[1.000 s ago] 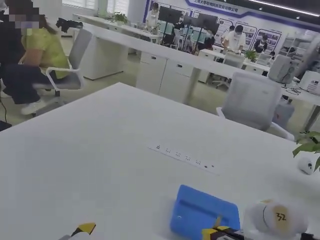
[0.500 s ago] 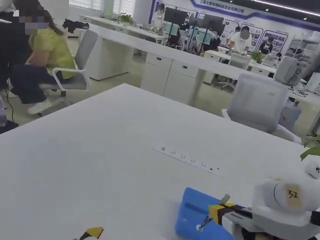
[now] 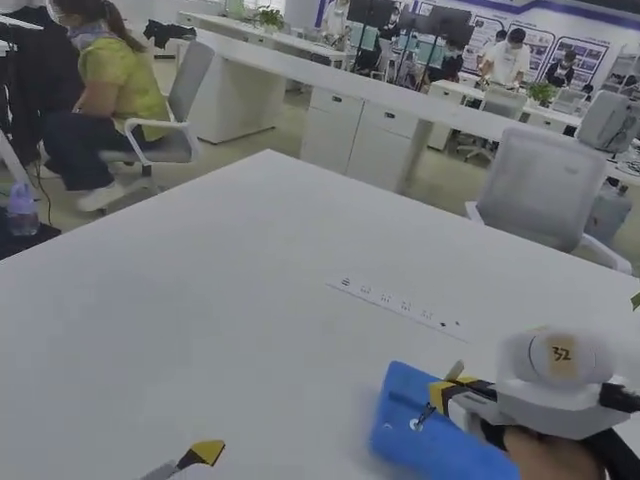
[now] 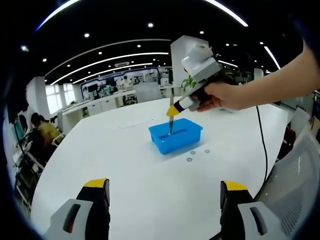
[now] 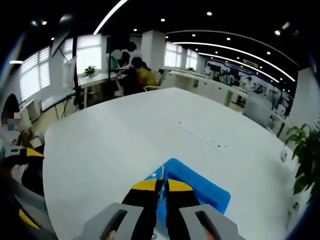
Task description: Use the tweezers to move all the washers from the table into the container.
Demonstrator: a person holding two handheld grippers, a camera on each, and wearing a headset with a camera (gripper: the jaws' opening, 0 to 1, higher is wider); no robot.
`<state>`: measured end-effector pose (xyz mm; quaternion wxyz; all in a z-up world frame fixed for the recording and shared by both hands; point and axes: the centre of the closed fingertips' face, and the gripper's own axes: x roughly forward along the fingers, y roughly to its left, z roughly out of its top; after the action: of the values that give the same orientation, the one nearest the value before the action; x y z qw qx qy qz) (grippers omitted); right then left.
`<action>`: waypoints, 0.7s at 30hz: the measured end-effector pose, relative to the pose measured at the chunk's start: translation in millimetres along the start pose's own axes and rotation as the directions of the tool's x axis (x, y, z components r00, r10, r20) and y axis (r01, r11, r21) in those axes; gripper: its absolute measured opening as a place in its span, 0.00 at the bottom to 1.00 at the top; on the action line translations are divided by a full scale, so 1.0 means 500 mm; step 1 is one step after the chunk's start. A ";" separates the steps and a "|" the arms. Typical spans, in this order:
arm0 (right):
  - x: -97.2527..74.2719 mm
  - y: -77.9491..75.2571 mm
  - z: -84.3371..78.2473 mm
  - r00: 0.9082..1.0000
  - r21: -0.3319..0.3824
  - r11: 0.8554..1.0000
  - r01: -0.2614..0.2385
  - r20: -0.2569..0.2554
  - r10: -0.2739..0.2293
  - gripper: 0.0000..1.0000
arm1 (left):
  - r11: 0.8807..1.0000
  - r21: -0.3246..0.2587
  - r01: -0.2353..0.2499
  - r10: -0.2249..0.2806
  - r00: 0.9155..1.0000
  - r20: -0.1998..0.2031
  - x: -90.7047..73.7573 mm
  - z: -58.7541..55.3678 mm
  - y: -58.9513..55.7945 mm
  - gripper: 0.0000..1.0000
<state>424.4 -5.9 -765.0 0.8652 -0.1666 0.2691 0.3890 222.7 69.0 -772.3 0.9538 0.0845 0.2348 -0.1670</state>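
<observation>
tweezers: thin metal tweezers (image 4: 170, 125) stand pretty much upright in the left gripper view. Long axis runs 12 to 6, tips down and poked into the container. In the head view they slant out of the claw toward 8 o'clock.
tweezer tips: there's a small pale round bit at the tips in the head view, too blurry to call tbh.
right claw: the right claw (image 5: 162, 186) is clenched on the tweezers, with its yellow-tipped jaws squeezed together. The tweezers stick out between them toward 12 o'clock in its own view. A hand (image 4: 220, 97) holds it above the container.
left claw: the left claw (image 4: 164, 185) is released, jaws spread wide over bare bench, well apart from the container.
container: shallow blue rectangular plastic container (image 4: 176, 146), sitting on the white bench (image 4: 125, 170) right under the right claw.
washers: three small metal ring washers (image 4: 189, 159) lie flat on the bench just beside the container, at its 5 o'clock in the left gripper view. They're in a loose group, not touching each other.
background: a strip of sockets (image 3: 400, 305) is set into the bench at 11 o'clock from the container in the head view. A person in a yellow-green top (image 3: 115, 75) sits way off at 10 o'clock.
</observation>
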 end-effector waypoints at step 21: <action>0.083 -0.008 -0.047 0.997 -0.022 1.000 -0.017 -0.072 0.016 0.01 | 0.999 0.035 0.008 -0.006 0.998 -0.055 0.009 -0.022 -0.005 0.92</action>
<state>442.6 3.9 -807.8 0.8498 -0.1882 0.2968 0.3930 220.7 68.0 -784.4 0.9448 0.1048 0.2582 -0.1720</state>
